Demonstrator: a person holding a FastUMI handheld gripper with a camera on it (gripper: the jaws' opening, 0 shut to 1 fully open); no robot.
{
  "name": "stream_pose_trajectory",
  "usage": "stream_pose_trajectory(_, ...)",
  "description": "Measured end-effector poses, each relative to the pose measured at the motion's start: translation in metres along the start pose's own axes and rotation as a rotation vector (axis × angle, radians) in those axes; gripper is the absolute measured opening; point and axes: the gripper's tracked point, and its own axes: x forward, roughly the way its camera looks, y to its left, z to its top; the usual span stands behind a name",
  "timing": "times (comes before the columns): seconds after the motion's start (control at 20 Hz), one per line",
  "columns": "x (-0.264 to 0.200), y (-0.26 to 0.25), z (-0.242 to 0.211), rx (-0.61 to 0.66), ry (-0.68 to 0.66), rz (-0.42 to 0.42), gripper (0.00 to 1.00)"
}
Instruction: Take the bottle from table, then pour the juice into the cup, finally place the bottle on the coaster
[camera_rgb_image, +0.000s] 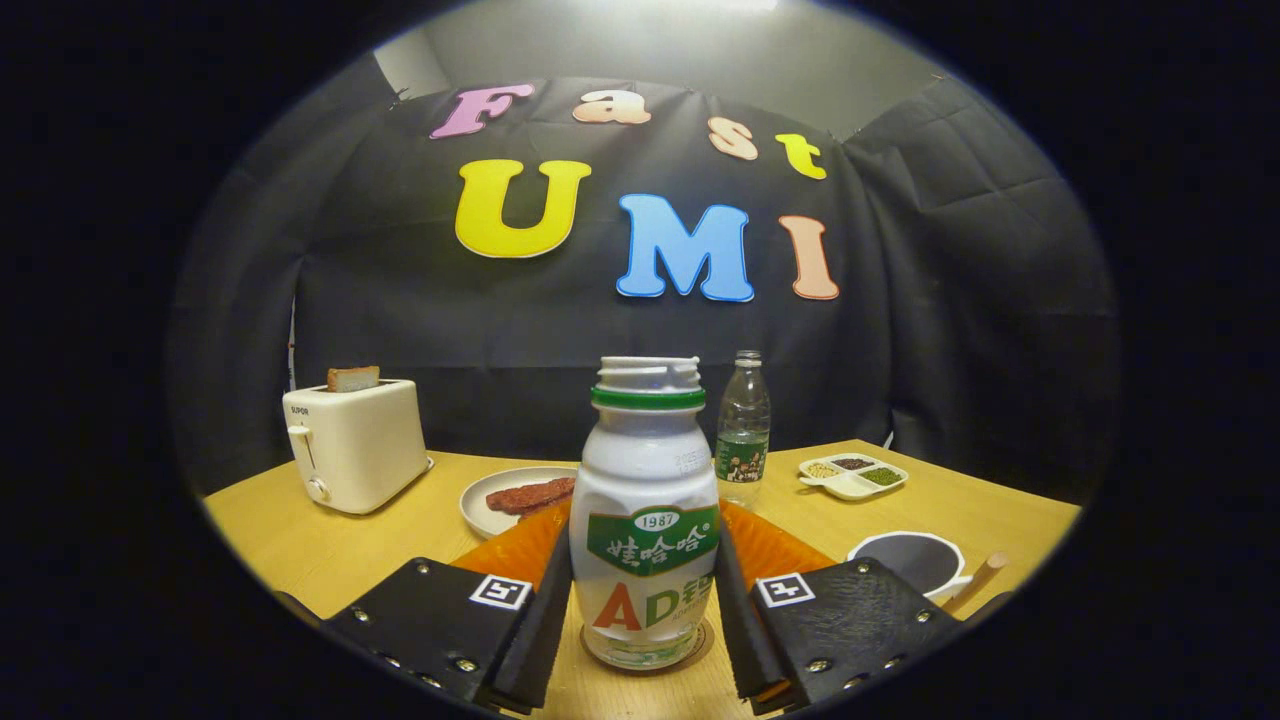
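A white juice bottle (645, 520) with a green neck ring and no cap stands upright between my fingers. Its base rests on a round brown coaster (700, 645) on the wooden table. My gripper (645, 590) holds it at label height, and both fingers (545, 610) press against its sides. A white cup (915, 560) with a grey inside sits on the table just beyond my right finger. What is inside the cup cannot be seen.
An orange mat (520, 550) lies behind the bottle. Beyond it are a plate of meat (500, 495), a clear water bottle (743, 430) and a divided dish of grains (853, 475). A toaster (355, 445) holding bread stands far left. A wooden stick (975, 580) lies by the cup.
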Motion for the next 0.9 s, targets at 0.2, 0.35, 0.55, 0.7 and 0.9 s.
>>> stream_pose_trajectory(0.2, 0.010, -0.001, -0.006, 0.006, 0.016, 0.003, 0.67)
stream_pose_trajectory(0.35, 0.014, -0.007, -0.009, 0.031, 0.016, -0.002, 0.67)
stream_pose_trajectory(0.55, 0.018, -0.007, -0.015, 0.051, 0.020, 0.006, 0.67)
stream_pose_trajectory(0.7, 0.020, -0.007, -0.017, 0.056, 0.020, 0.011, 0.67)
stream_pose_trajectory(0.9, 0.020, -0.008, -0.017, 0.062, 0.019, 0.011, 0.68)
